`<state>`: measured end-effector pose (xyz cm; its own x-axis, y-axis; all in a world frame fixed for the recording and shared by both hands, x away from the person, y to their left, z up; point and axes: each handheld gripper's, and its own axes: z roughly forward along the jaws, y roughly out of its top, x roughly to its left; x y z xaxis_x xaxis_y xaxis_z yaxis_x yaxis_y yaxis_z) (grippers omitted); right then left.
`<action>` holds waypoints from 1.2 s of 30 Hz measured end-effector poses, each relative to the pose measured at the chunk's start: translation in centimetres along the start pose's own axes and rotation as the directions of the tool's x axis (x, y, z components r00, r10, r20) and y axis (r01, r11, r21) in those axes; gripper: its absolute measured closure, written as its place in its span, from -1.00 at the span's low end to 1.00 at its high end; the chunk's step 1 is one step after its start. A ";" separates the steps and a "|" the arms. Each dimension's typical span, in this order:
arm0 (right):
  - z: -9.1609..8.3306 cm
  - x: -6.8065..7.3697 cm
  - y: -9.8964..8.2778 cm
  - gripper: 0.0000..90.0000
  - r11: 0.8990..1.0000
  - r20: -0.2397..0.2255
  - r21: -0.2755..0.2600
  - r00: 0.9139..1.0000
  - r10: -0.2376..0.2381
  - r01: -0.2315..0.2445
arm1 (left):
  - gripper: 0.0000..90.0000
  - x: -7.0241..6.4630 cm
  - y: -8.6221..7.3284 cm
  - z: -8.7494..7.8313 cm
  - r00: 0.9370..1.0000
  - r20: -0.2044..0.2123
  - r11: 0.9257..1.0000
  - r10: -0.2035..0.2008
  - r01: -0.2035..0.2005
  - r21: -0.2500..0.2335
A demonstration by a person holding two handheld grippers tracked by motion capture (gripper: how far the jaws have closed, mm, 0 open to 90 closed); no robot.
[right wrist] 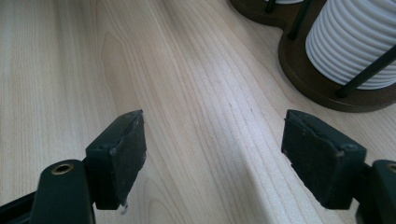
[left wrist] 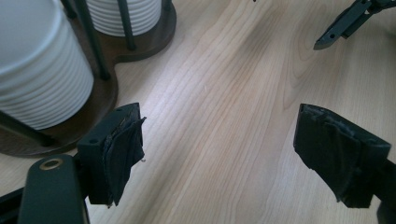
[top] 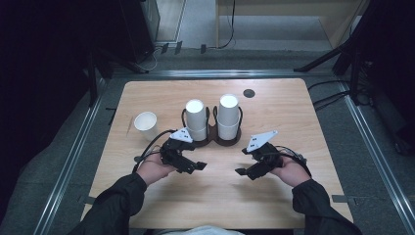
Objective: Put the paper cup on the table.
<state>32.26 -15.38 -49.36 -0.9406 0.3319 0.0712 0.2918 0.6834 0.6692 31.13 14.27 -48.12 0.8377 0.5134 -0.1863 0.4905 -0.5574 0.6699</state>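
Pale wood worktop [top: 215,196], both grippers hovering low over the near half, pointed inward at each other. Left gripper [top: 188,164]: jaws spread wide, nothing between them. Right gripper [top: 250,169]: same, jaws apart and empty.

High view gives the full layout: dark wooden two-post cup holder [top: 214,139] at centre, carrying two upside-down stacks of white paper cups, left stack [top: 196,119] and right stack [top: 228,116]. Single white cup [top: 146,125] stands upright, mouth up, well left of the holder. Small dark round disc [top: 249,93] sits near the far edge.

Left gripper view adds detail: ribbed rims of the stacked cups [left wrist: 37,79], thin black rods of the holder [left wrist: 95,44], brown base touching the worktop, and the other gripper's jaw tip top right. Its own pads [left wrist: 122,151] look frayed and worn.

Right gripper view: the holder base [right wrist: 308,74] and one stack [right wrist: 355,39] at upper right, bare wood grain between the jaws.
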 end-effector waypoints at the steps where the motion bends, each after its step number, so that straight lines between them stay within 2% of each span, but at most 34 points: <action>1: 0.1 0.0 0.0 -0.51 1.000 -0.003 0.001 1.000 0.000 0.000 | -0.65 0.0 0.0 0.0 1.000 0.000 1.000 0.000 0.000 0.000; 2: 0.1 0.0 0.0 -0.51 1.000 -0.004 0.003 1.000 0.002 -0.002 | -0.65 -0.3 0.0 0.4 1.000 -0.009 1.000 0.006 -0.006 0.005; 7: 0.3 0.2 0.0 -0.51 1.000 -0.007 -0.007 1.000 0.028 -0.028 | -0.65 -0.8 0.0 1.4 0.999 0.002 0.998 0.040 -0.040 0.042; 23: 0.2 0.6 -0.7 -0.51 0.999 0.001 0.008 0.999 0.039 -0.039 | -0.64 -0.7 0.5 2.4 0.998 0.047 0.998 0.046 -0.047 0.034; 36: 0.1 0.7 -0.8 -0.51 0.999 0.003 0.010 0.999 0.038 -0.038 | -0.64 -0.7 0.5 2.6 0.997 0.053 0.997 0.061 -0.064 0.053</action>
<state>31.42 -15.61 -49.95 -0.9284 0.3596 0.0940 0.3288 0.6768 0.6587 31.42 11.90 -49.52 0.8777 0.4431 -0.1827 0.4480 -0.6231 0.6411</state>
